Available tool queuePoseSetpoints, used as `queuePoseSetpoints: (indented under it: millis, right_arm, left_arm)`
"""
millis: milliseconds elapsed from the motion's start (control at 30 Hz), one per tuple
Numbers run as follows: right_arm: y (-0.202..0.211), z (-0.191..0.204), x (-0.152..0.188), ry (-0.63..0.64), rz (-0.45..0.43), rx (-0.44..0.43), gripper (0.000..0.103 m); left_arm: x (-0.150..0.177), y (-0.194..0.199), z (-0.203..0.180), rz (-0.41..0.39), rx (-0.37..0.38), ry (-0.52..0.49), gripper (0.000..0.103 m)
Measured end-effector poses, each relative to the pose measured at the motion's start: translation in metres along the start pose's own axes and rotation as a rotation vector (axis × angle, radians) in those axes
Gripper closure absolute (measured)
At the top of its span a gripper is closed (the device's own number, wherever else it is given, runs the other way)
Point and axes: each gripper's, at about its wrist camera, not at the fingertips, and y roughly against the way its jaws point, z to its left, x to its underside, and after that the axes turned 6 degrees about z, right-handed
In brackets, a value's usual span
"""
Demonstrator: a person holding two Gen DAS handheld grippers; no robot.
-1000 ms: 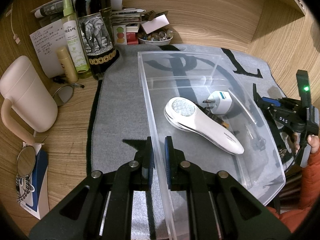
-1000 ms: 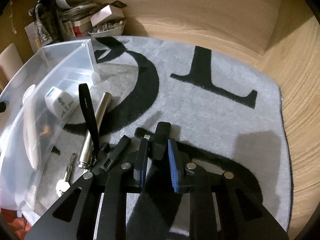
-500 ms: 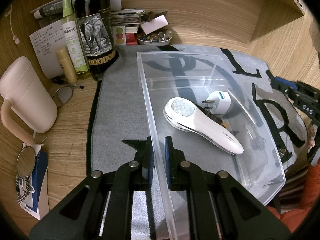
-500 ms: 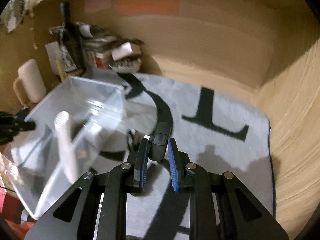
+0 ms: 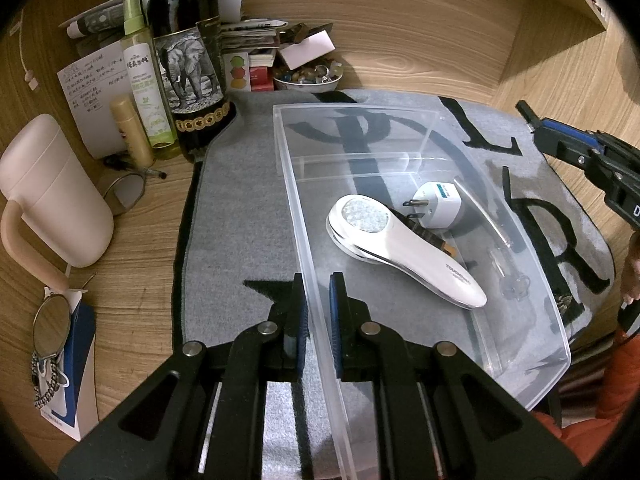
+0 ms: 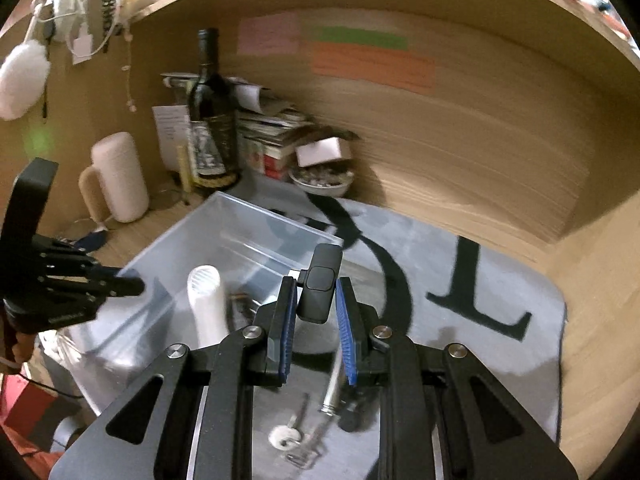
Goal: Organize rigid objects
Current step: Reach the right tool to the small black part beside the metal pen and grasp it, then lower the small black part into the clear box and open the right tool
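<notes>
My left gripper is shut on the near side wall of a clear plastic bin standing on the grey lettered mat. Inside the bin lie a white handheld device and a white plug adapter. My right gripper is shut on a small black rectangular device, held in the air just right of the bin. Below it on the mat lie a silver metal tube and a key. The right gripper shows at the right edge of the left wrist view.
At the back left stand a dark wine bottle, a green spray bottle, a pink mug, stacked papers and a small bowl of trinkets. Glasses lie on the wooden desk. Wooden walls enclose the back and right.
My right gripper has risen off the mat with the black device and swung toward the bin. The left gripper and the bin have stayed put.
</notes>
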Motion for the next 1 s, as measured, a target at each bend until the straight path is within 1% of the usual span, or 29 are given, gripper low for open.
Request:
queuePoseSetpoints:
  millis: [200, 500, 700, 900, 967, 1000]
  right_arm:
    - [-0.014, 0.018, -0.004, 0.035, 0.025, -0.049, 0.085]
    - [-0.05, 0.039, -0.001, 0.081, 0.127, -0.097, 0.085]
    - [-0.065, 0.047, 0.002, 0.106, 0.177, -0.114, 0.085]
    - [-0.071, 0.052, 0.003, 0.111, 0.2, -0.116, 0.085]
    - [-0.071, 0.053, 0.005, 0.109, 0.206, -0.117, 0.083]
    - [-0.072, 0.052, 0.004, 0.107, 0.207, -0.116, 0.078]
  left_arm:
    - [0.0, 0.0, 0.0, 0.0, 0.0, 0.0, 0.093]
    - [0.0, 0.0, 0.0, 0.0, 0.0, 0.001, 0.093]
    - [0.0, 0.0, 0.0, -0.001, -0.001, 0.001, 0.093]
    - [0.0, 0.0, 0.0, -0.001, -0.001, 0.001, 0.093]
    - [0.0, 0.0, -0.001, 0.0, -0.001, 0.001, 0.093]
    - [0.0, 0.0, -0.001, 0.0, -0.002, 0.0, 0.093]
